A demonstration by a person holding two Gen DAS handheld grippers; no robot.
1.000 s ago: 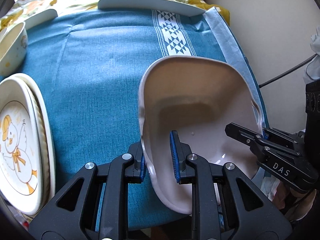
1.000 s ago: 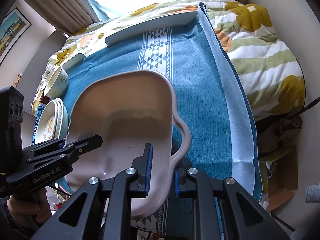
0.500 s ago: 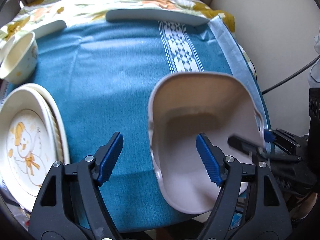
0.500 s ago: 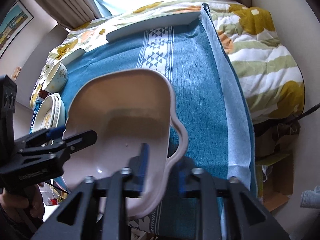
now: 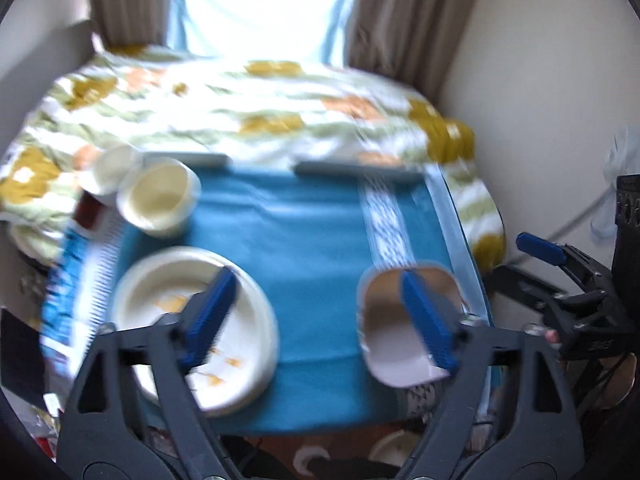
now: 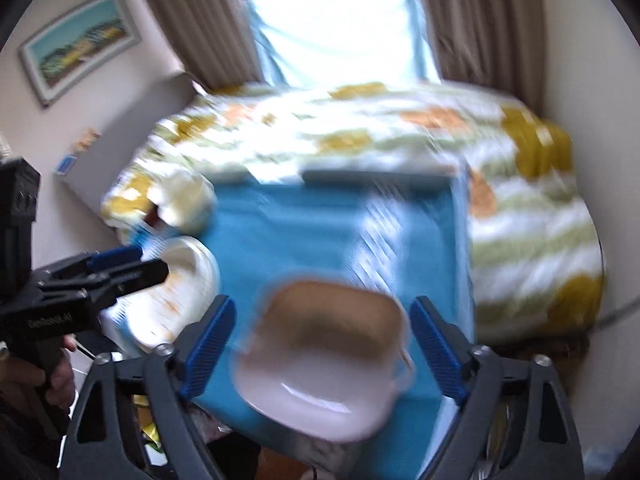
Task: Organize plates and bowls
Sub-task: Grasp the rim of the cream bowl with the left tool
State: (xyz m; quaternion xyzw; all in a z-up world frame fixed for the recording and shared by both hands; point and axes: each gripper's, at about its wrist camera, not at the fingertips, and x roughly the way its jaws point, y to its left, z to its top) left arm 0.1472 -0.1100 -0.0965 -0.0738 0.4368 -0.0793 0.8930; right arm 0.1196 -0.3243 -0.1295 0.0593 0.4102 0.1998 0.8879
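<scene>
A pale pink square dish lies on the blue cloth at the table's near right edge, partly over the edge; it also shows in the right wrist view. A stack of cream plates with an orange print sits at the near left. Two cream bowls stand at the far left. My left gripper is open and empty, raised above the table. My right gripper is open and empty, above the pink dish. Both views are blurred.
A flowered quilt lies beyond the cloth, under a bright window with brown curtains. A wall stands close on the right. A blue-and-white package lies beside the plates at the left edge.
Both grippers let go of the pink dish, opened wide and pulled back and up. The dish now rests on the cloth at the near edge.
</scene>
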